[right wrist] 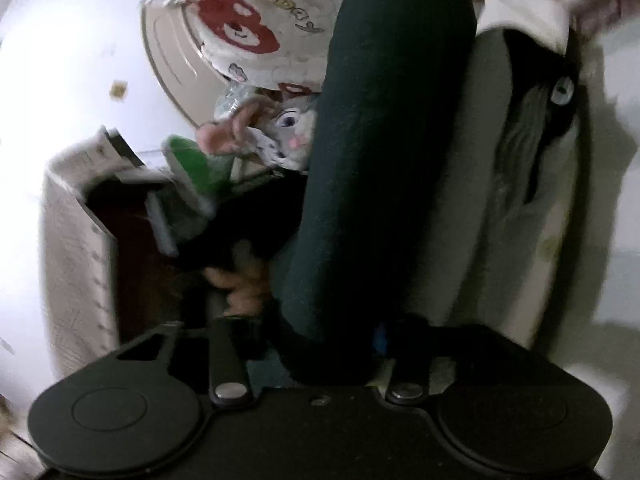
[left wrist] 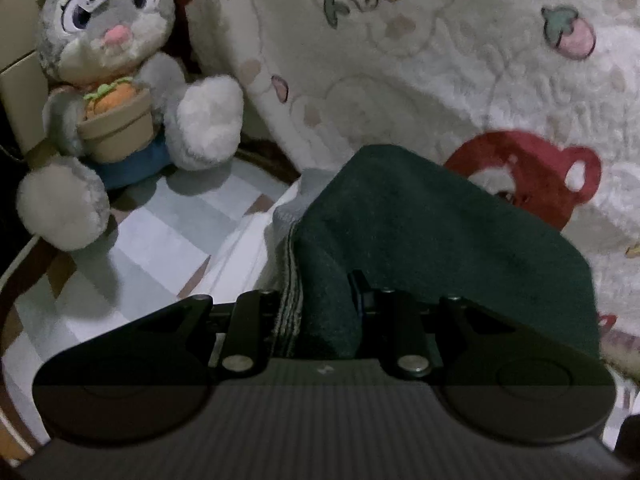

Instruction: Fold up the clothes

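A dark green garment [left wrist: 432, 232] with a grey ribbed hem [left wrist: 290, 304] lies bunched over the bed. In the left wrist view my left gripper [left wrist: 318, 294] is shut on a thick fold of it near that hem. The right wrist view shows the same dark green garment [right wrist: 384, 152] as a long rolled band running away from the camera. My right gripper [right wrist: 322, 340] has that band filling the space between its dark fingers, which press on it. A grey-white garment [right wrist: 480, 208] with a button lies beside the band.
A grey plush rabbit [left wrist: 116, 92] sits at the left on a checked sheet [left wrist: 160, 240]. A white fleece blanket [left wrist: 440, 52] with red and pastel prints covers the far side. A hand [right wrist: 240, 280], an open box [right wrist: 84, 240] and a green object [right wrist: 192, 168] are at the left.
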